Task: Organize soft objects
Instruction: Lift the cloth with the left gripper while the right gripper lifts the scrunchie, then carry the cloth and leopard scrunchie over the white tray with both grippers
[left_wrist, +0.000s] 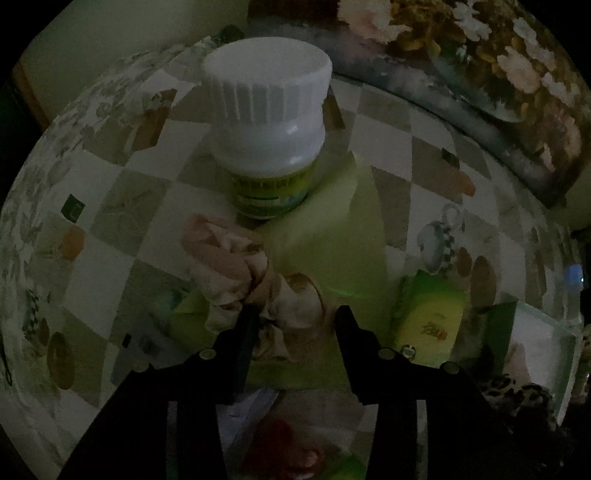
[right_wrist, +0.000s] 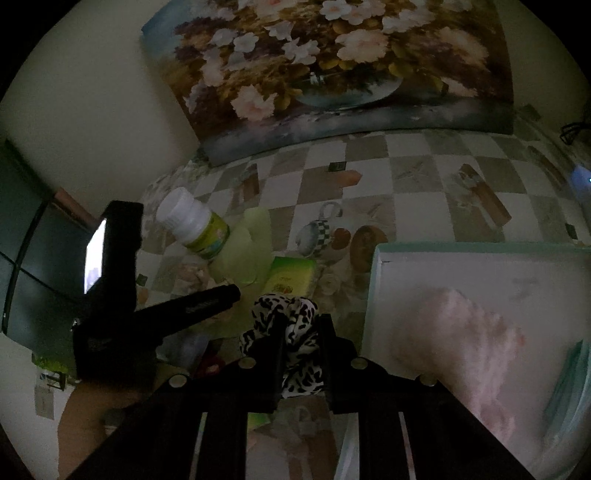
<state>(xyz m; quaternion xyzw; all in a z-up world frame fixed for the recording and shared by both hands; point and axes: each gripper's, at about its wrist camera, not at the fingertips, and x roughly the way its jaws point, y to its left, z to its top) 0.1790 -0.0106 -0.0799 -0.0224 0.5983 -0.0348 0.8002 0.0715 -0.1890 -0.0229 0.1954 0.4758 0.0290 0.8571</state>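
Left claw (left_wrist: 295, 325): jaws part open, pointing steeply down over a beige scrunchie (left_wrist: 255, 280); left finger (left_wrist: 245, 332) against the fabric, right finger clear of it, no grip evident. Scrunchie lying partly on a light green sheet (left_wrist: 332, 236), just below a white-capped bottle (left_wrist: 267, 122). Bottle upright on the bench (left_wrist: 122, 236), green label band with small print, too dim and blurred to read. Green packet (left_wrist: 428, 317) beside the right finger, small emblem on its face, lettering illegible. Open checked cloth to the left of the scrunchie and beyond the bottle, up to the flower painting (left_wrist: 480, 55) along the far edge.

Right claw (right_wrist: 303, 332): jaws nearly closed, pinching a black-and-white spotted scrunchie (right_wrist: 291, 325) that hangs between them. White box (right_wrist: 376, 295) just to the right, its near-left wall beside the claw, a pink fluffy item (right_wrist: 461, 332) inside. Left tool body and a hand (right_wrist: 92, 417) crowding the lower left. Free bench between the box's far wall and the painting. Bright phone screen (right_wrist: 94, 254) at left, nothing readable on it.
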